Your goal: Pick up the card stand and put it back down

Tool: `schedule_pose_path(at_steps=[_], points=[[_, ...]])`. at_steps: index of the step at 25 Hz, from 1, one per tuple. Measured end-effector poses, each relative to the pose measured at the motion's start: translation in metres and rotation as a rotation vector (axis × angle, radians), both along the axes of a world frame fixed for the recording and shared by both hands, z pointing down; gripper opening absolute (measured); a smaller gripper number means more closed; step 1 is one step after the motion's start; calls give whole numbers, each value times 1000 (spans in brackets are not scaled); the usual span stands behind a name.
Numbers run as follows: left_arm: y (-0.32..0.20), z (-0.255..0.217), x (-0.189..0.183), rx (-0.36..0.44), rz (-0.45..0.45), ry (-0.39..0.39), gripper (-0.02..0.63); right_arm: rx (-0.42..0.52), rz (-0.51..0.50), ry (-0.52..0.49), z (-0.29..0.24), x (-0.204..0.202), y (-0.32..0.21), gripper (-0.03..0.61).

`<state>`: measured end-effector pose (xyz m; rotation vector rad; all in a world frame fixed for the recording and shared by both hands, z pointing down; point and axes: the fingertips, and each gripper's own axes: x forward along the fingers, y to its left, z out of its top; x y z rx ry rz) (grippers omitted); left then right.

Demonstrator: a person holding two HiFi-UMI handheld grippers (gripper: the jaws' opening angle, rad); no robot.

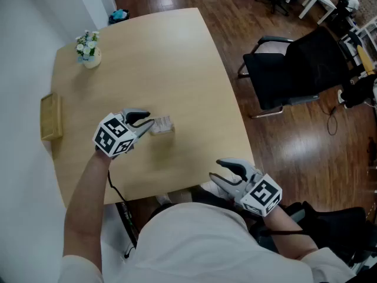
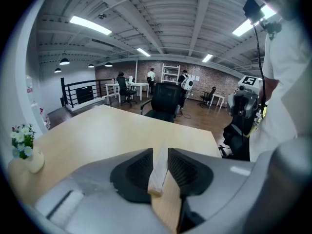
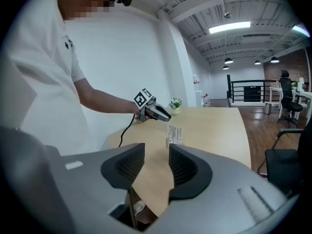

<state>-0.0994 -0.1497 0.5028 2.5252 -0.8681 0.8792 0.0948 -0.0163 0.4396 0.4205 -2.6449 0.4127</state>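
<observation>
The card stand (image 1: pixel 162 125), a small wooden base holding white cards, stands on the light wooden table (image 1: pixel 153 58). My left gripper (image 1: pixel 147 121) is right at its left end, jaws wide. In the left gripper view the card stand (image 2: pixel 157 172) shows edge-on in the gap between the dark pads (image 2: pixel 134 172). From the right gripper view the card stand (image 3: pixel 174 133) rests on the table with the left gripper (image 3: pixel 163 114) just behind it. My right gripper (image 1: pixel 227 173) hovers by the table's near edge; its jaws (image 3: pixel 157 165) are open with nothing between them.
A small pot of flowers (image 1: pixel 88 49) sits at the table's far left corner, and a flat wooden box (image 1: pixel 51 117) lies at the left edge. A black office chair (image 1: pixel 294 69) stands on the wooden floor to the right.
</observation>
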Motion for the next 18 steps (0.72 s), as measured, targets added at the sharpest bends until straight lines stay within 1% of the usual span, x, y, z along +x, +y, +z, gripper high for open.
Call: schedule_pose_path(at_steps=[5, 12, 15, 17, 18], points=[[-10, 16, 7, -29, 42, -46, 106, -6, 1, 1, 1, 5, -8, 163], [-10, 33, 14, -76, 93, -63, 107, -20, 2, 2, 5, 3, -11, 163], [-9, 38, 16, -86, 107, -66, 86, -18, 6, 1, 6, 3, -12, 163], [-9, 39, 16, -88, 110, -66, 54, -23, 11, 5, 7, 3, -11, 163], [-9, 39, 16, -88, 110, -64, 52, -25, 13, 7, 7, 3, -10, 163]])
